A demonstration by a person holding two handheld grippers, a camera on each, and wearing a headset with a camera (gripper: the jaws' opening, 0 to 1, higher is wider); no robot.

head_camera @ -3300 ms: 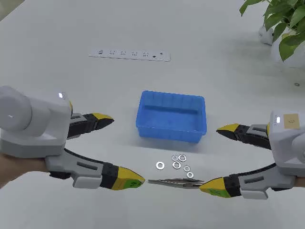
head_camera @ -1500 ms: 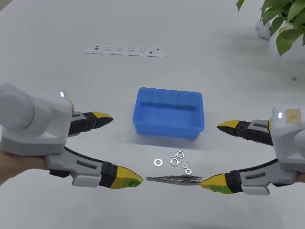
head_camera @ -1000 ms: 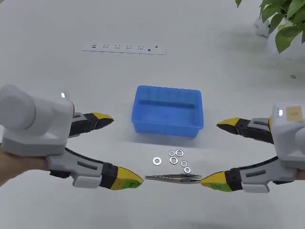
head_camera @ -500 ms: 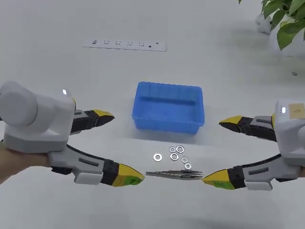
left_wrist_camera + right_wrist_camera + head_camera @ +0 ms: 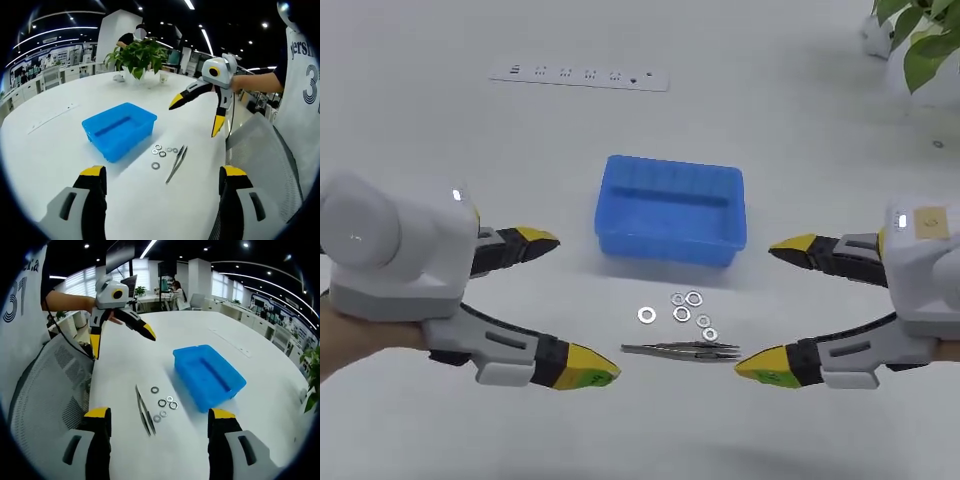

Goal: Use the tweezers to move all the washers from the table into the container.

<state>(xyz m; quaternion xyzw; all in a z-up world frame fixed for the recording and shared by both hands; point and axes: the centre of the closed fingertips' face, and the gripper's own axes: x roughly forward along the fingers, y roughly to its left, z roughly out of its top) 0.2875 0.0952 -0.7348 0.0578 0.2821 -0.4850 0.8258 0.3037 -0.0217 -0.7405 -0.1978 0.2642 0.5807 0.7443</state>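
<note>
Several silver washers (image 5: 682, 312) (image 5: 161, 153) (image 5: 163, 403) lie loose on the white table just in front of the blue container (image 5: 671, 209) (image 5: 119, 129) (image 5: 208, 375), which looks empty. The metal tweezers (image 5: 682, 349) (image 5: 176, 162) (image 5: 144, 415) lie flat beside them on the near side. My left gripper (image 5: 552, 302) hovers open to the left of the tweezers. My right gripper (image 5: 777, 305) hovers open to their right, its lower tip close to the tweezers' end. Neither holds anything.
A white power strip (image 5: 578, 75) (image 5: 51, 116) lies far back on the table. A potted plant (image 5: 920, 40) (image 5: 137, 56) stands at the far right corner. A mesh chair (image 5: 50, 390) sits at the table's near edge. People work at desks in the background.
The head view has shifted a little, so the container and washers sit higher in frame. Both grippers stay open at either side of the tweezers, which have not moved.
</note>
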